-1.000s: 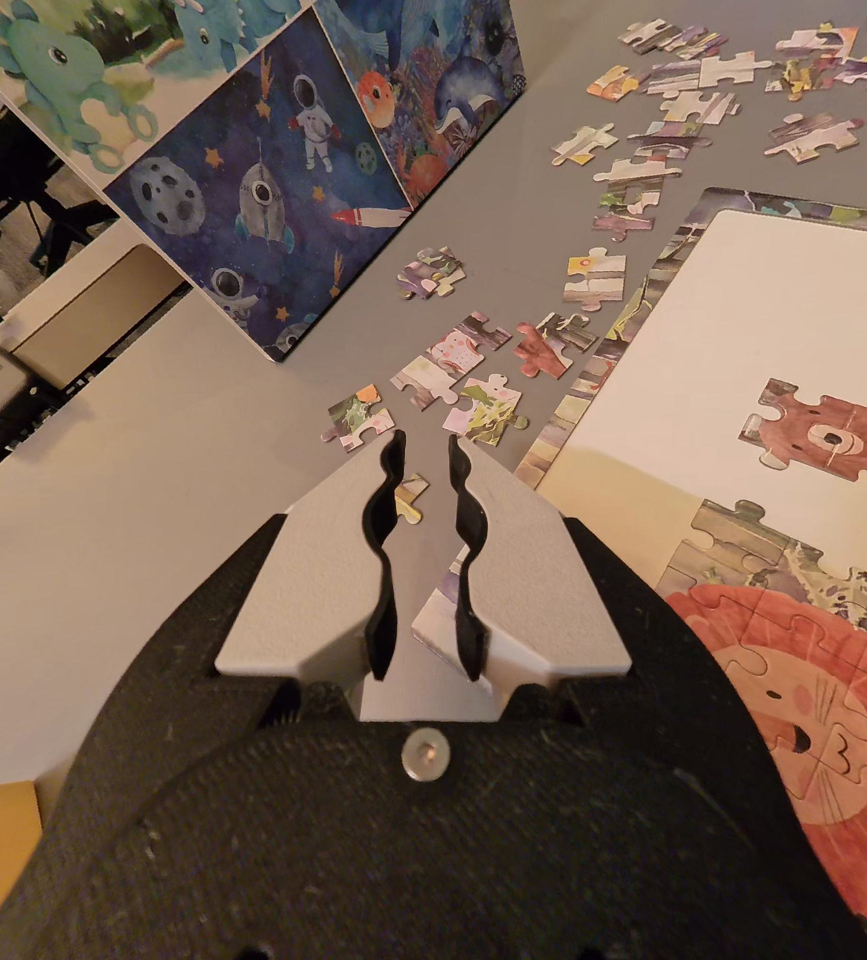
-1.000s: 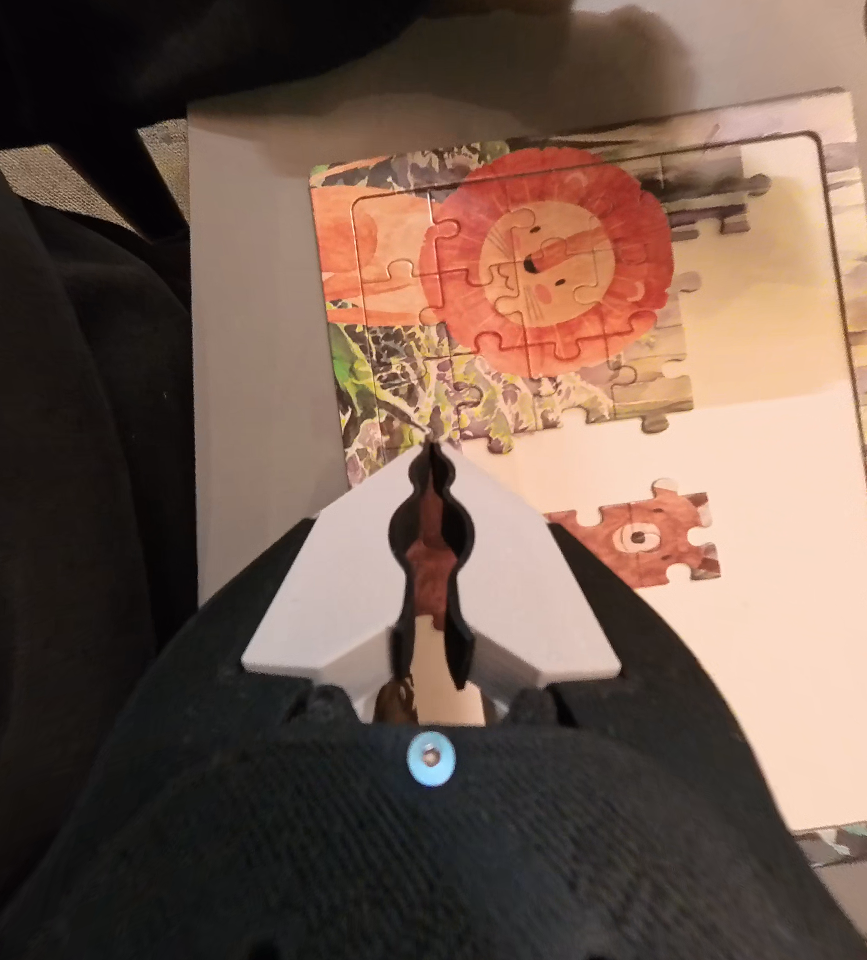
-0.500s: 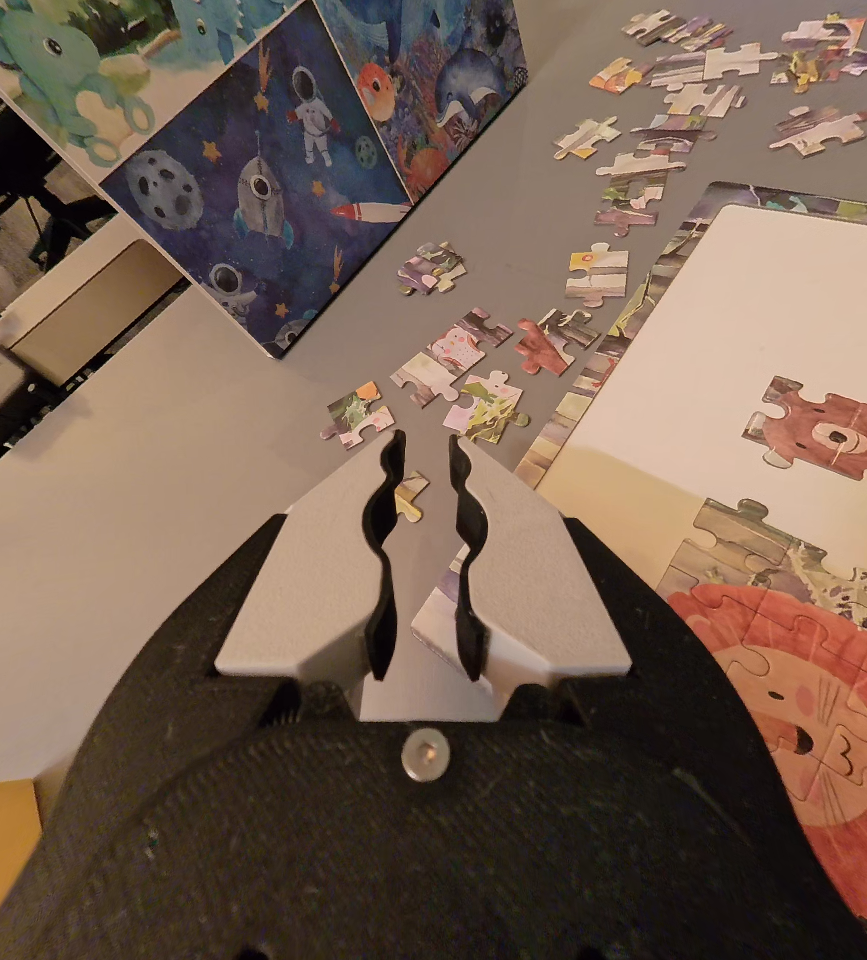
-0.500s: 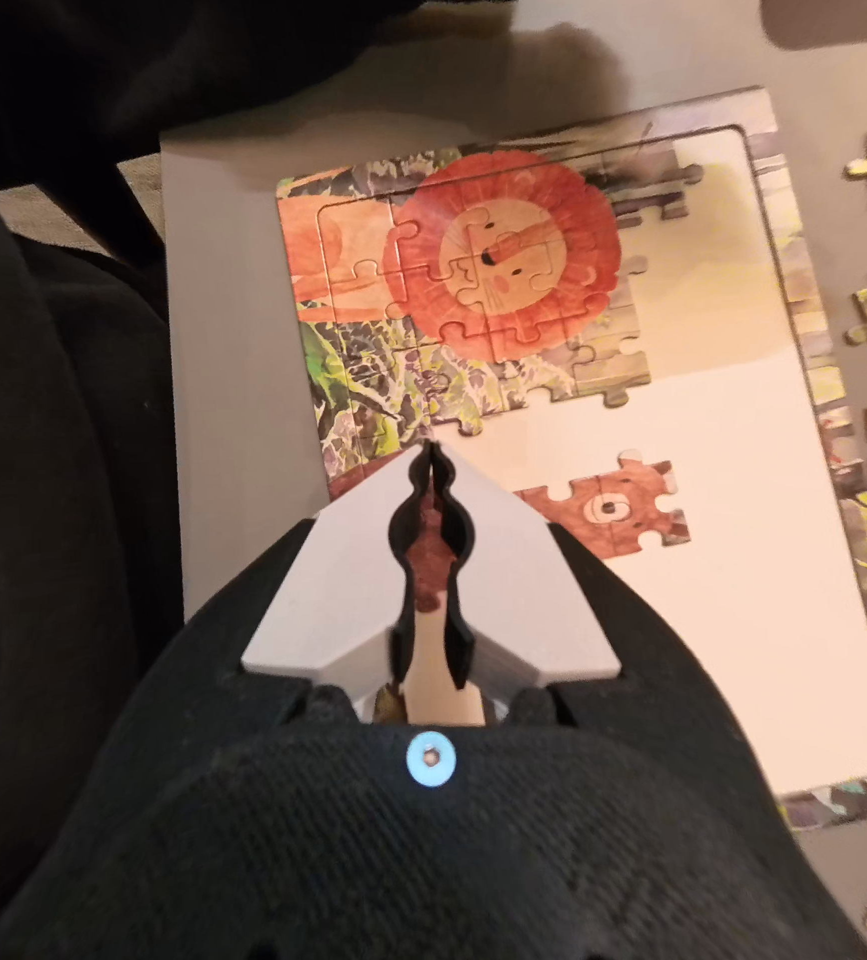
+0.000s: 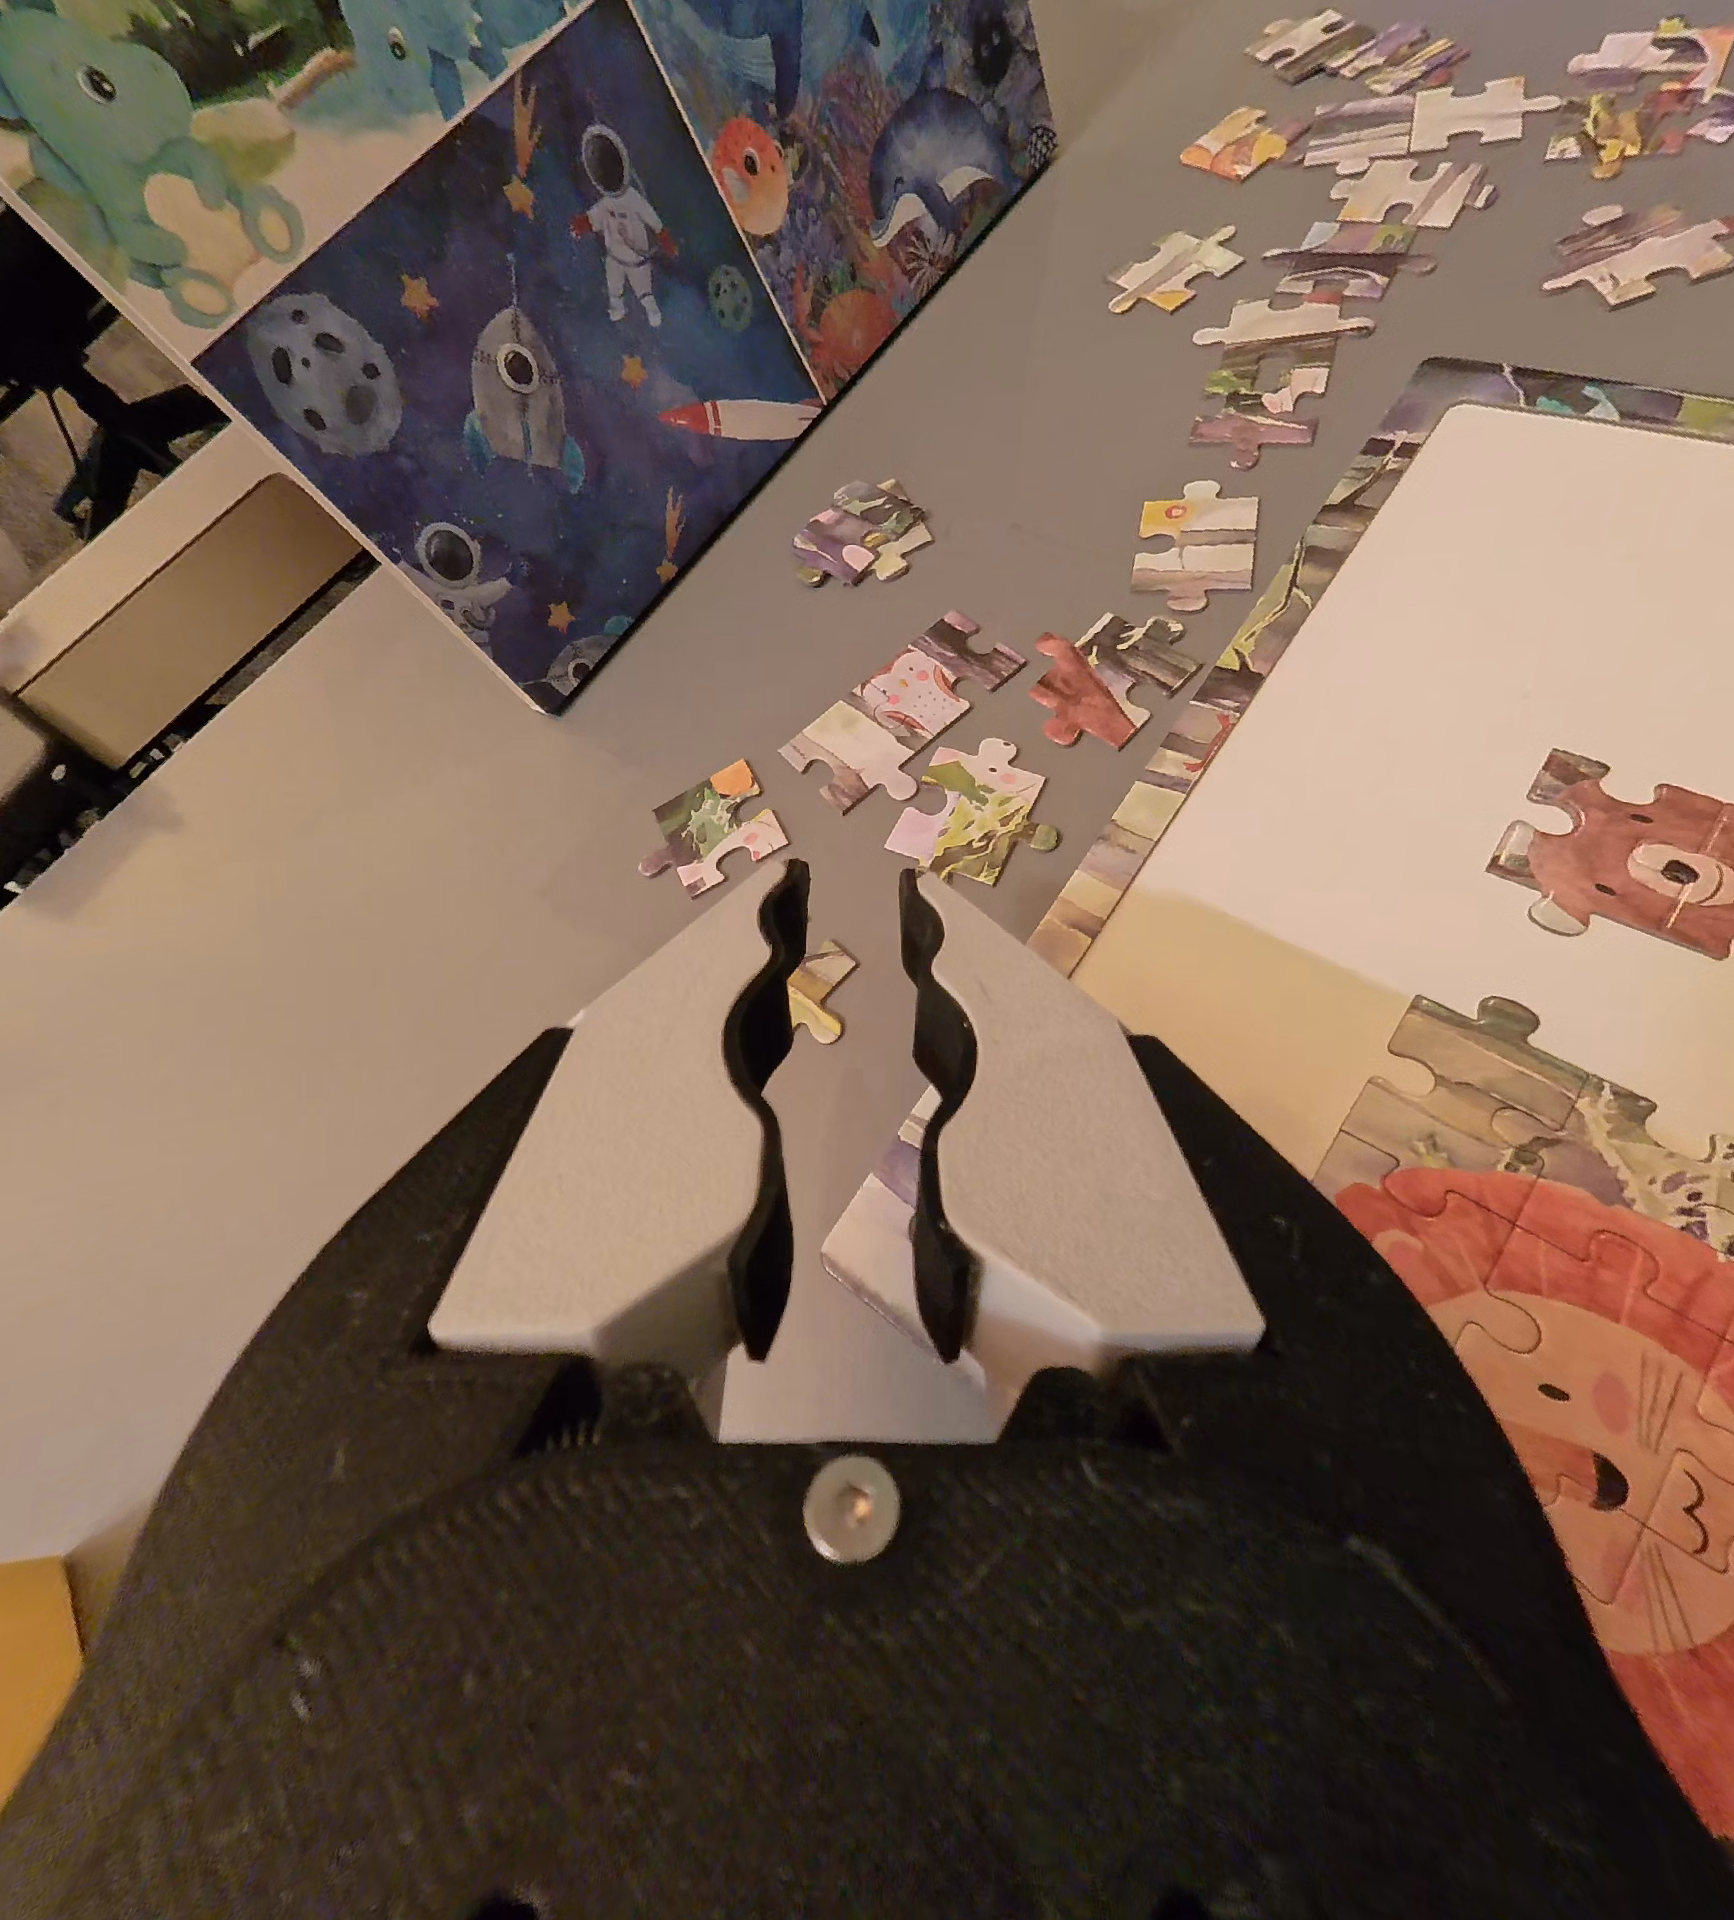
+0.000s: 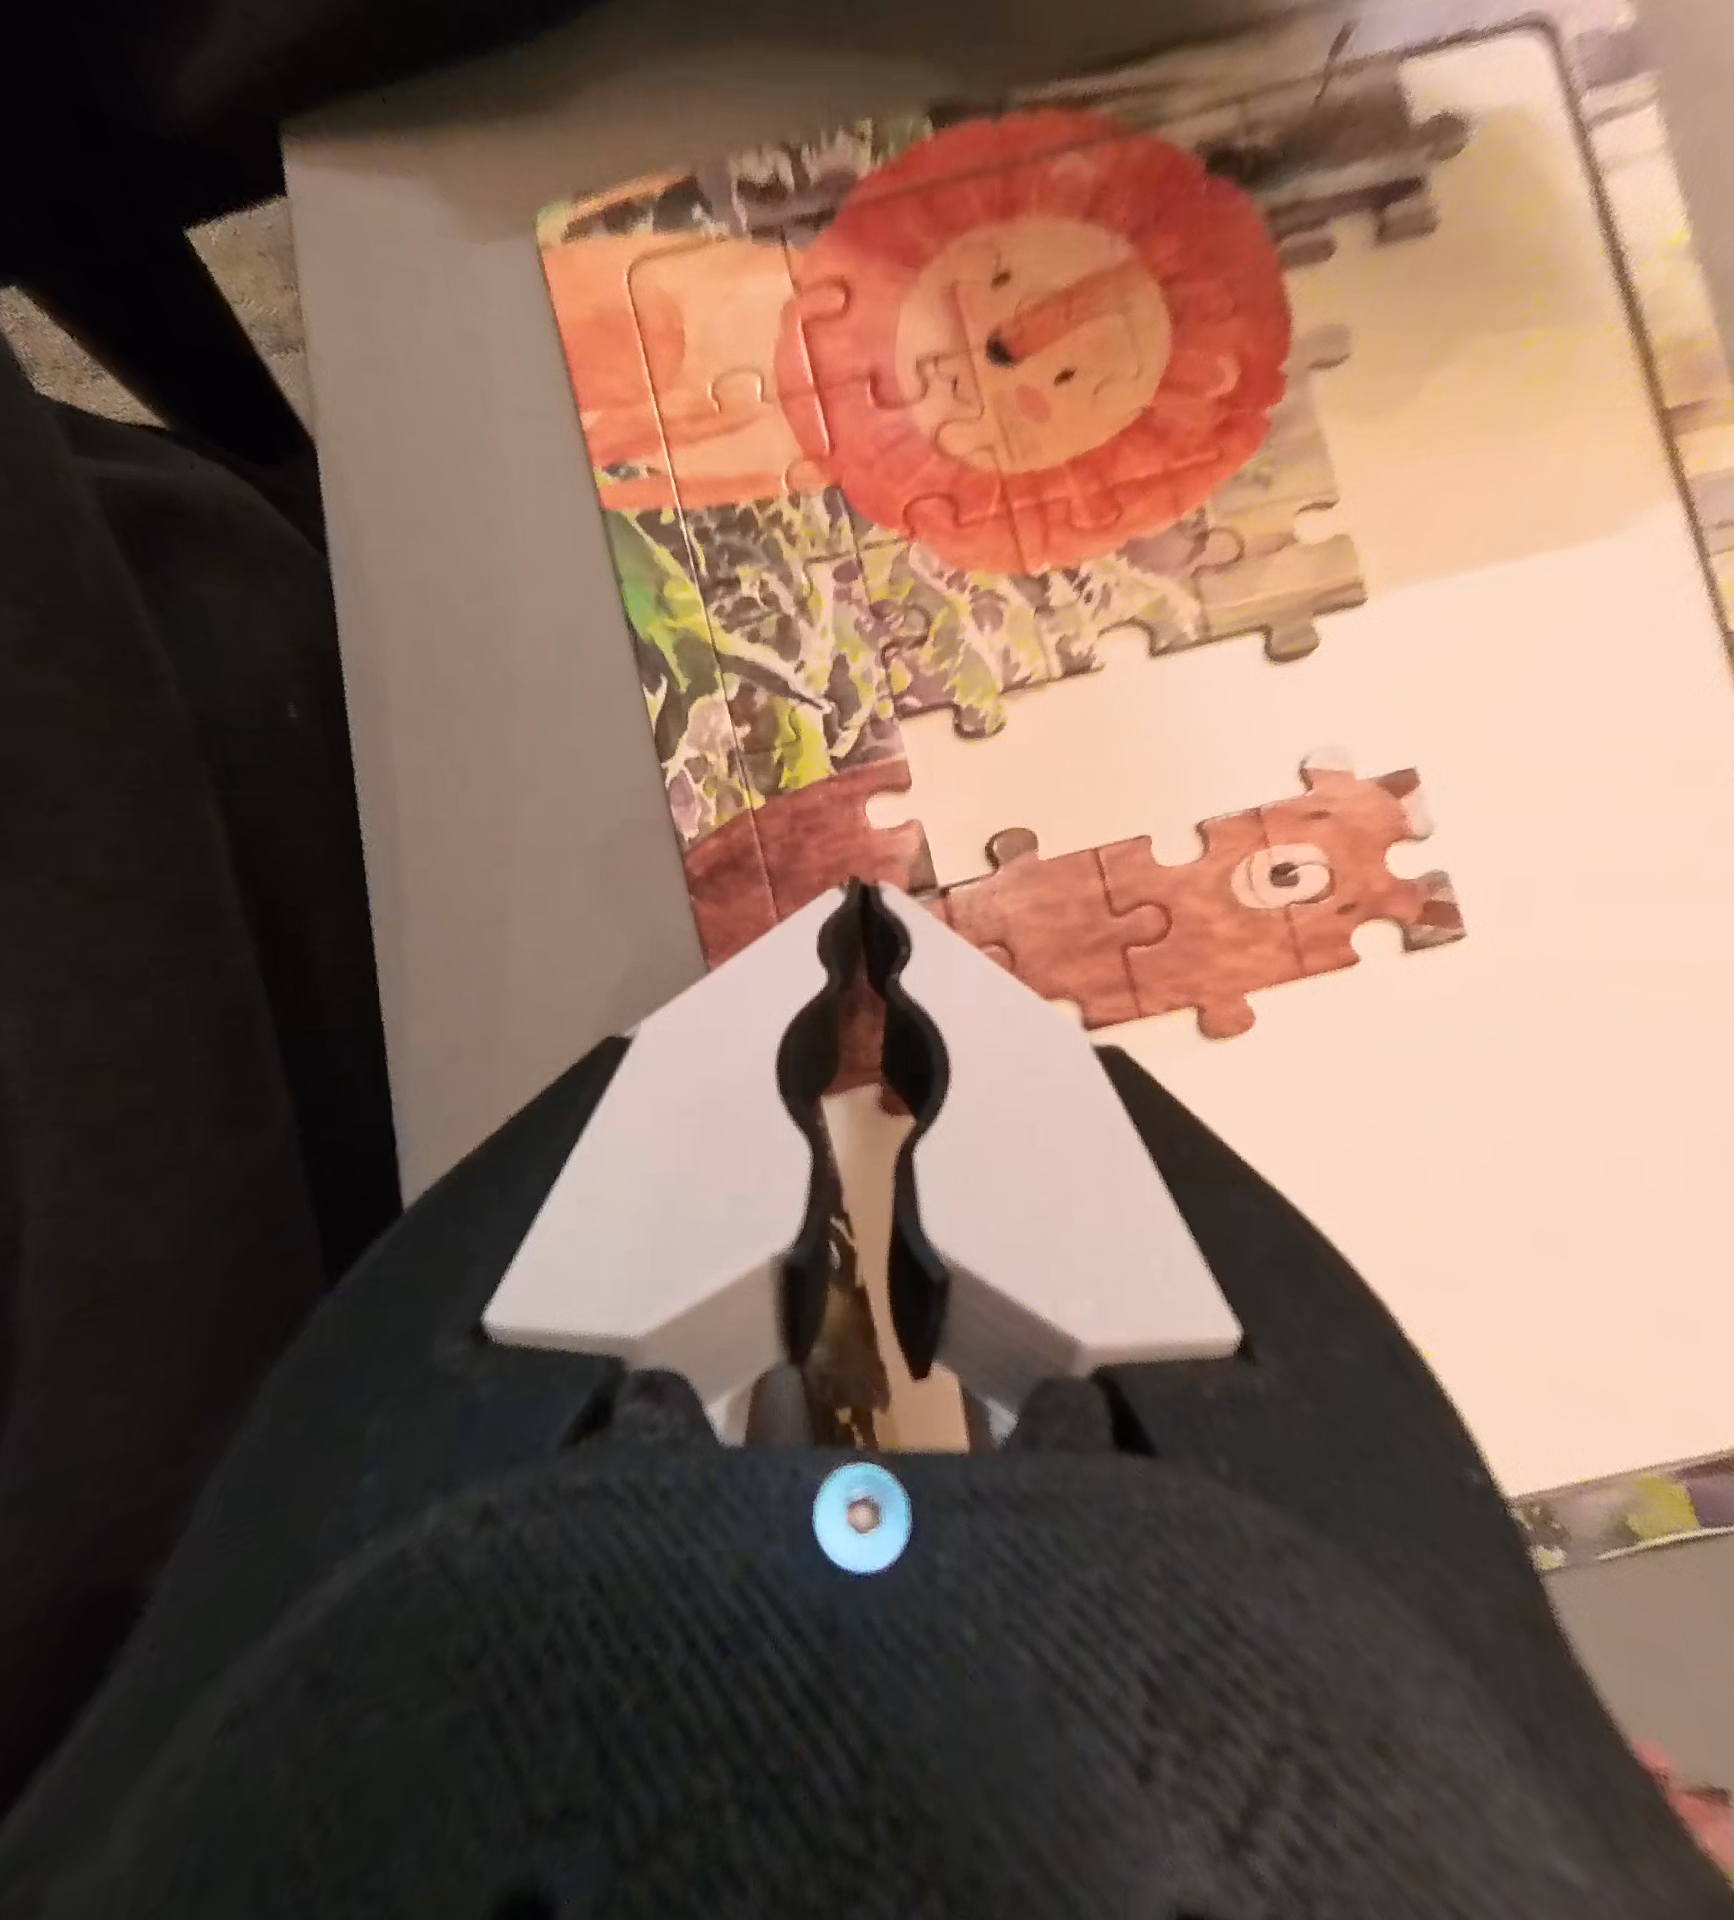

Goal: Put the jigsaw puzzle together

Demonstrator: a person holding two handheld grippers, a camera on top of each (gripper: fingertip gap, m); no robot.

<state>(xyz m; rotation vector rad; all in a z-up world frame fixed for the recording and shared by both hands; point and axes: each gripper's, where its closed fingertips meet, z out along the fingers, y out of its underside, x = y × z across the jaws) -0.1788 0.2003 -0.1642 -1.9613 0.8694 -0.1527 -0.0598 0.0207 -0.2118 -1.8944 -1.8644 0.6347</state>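
Observation:
The puzzle board (image 5: 1517, 623) lies at the right of the left wrist view, with a finished lion (image 5: 1673, 1455) and a brown bear row (image 5: 1694, 883). My left gripper (image 5: 850, 875) is open and empty, above the table beside the board's left edge. A small loose piece (image 5: 816, 987) lies under it. In the right wrist view, my right gripper (image 6: 863, 890) is shut, with its tips over the brown pieces at the board's edge. Next to them are the bear row (image 6: 1206, 914) and a brown edge piece (image 6: 811, 852). The lion (image 6: 1039, 343) is beyond. Nothing shows between the tips.
Several loose pieces (image 5: 956, 727) lie on the grey table ahead of the left gripper, and more (image 5: 1414, 135) at the far right. Picture boxes (image 5: 530, 364) stand at the upper left. A person's dark clothing (image 6: 115, 935) fills the left of the right wrist view. Bare board (image 6: 1362, 1195) lies right of the gripper. My hands' fingertips stand some 20 cm from each other.
The right gripper has shifted over the board: the lion and bear sit higher in its view and more of the brown row shows. The left gripper has barely moved.

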